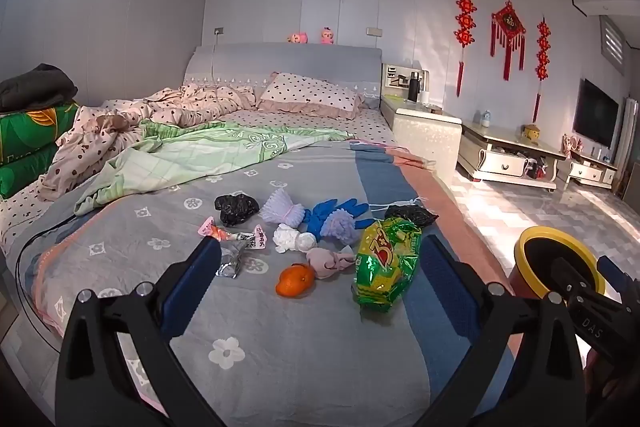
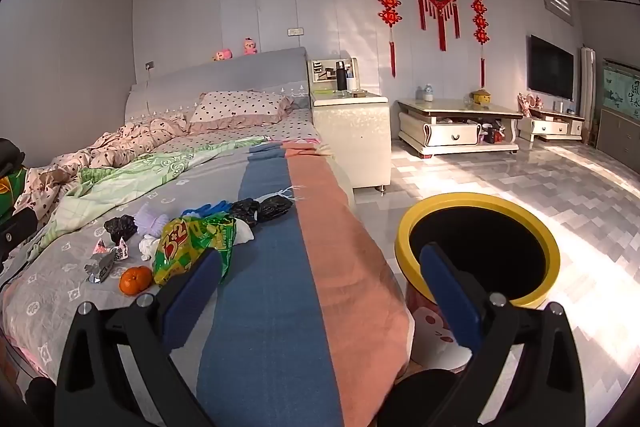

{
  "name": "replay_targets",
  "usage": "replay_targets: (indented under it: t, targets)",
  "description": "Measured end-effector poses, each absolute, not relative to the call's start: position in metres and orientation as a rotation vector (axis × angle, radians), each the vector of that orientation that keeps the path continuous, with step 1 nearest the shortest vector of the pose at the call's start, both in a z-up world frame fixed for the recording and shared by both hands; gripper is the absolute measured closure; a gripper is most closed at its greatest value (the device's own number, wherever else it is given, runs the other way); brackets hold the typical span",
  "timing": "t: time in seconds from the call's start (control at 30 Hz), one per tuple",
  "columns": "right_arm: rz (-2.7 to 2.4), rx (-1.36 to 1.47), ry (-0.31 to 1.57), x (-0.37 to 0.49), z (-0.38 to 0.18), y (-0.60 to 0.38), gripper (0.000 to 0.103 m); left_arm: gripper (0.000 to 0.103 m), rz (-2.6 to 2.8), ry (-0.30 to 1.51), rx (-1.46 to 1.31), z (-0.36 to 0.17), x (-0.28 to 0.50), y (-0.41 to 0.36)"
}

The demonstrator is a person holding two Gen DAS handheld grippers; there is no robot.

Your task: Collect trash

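Nothing appears collected yet. The litter lies in a loose cluster on the grey flower-print bedspread (image 1: 248,311): a crumpled green-and-yellow foil snack bag (image 1: 385,263) at about one o'clock from the left gripper (image 1: 320,269), an orange tangerine (image 1: 295,279) just beyond its fingertips at twelve, a flattened silver foil wrapper (image 1: 231,259) at eleven, a pink-and-white candy wrapper (image 1: 236,234) behind that, two crumpled black plastic bags (image 1: 236,207), white wadded tissue (image 1: 292,239), blue rubber gloves (image 1: 332,213) and pale purple foam netting (image 1: 282,207) farther back.

The left gripper hangs released over the bedspread, jaws spread wide, grasping nothing. The right gripper (image 2: 320,269) is likewise released and empty, straddling the bed's edge. The round yellow-rimmed bin with a dark inside (image 2: 476,247) stands on the floor beside the bed, at two o'clock from the right gripper; whether anything lies in it cannot be told. Judging from this, every piece remains to be picked up and dropped in.
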State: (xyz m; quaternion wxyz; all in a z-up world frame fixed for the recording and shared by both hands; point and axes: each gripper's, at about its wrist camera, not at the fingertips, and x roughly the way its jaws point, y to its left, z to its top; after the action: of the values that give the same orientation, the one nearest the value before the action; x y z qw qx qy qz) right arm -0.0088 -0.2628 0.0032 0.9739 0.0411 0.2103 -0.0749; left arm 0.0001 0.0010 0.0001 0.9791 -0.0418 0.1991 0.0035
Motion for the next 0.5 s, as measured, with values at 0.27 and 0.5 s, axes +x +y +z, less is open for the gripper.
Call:
replay_targets:
  t: [0.27, 0.5]
  targets:
    - [-0.150, 0.079, 0.432, -0.0076, 0.0033, -0.2620, 0.007, 0.008, 0.000, 0.425, -0.106, 0.0003, 0.0055, 0.0073]
    - [-0.150, 0.076, 0.436, -0.0060, 0.0013, -0.2594, 0.007, 0.008, 0.000, 0.434, -0.123, -0.0034, 0.0078, 0.0102]
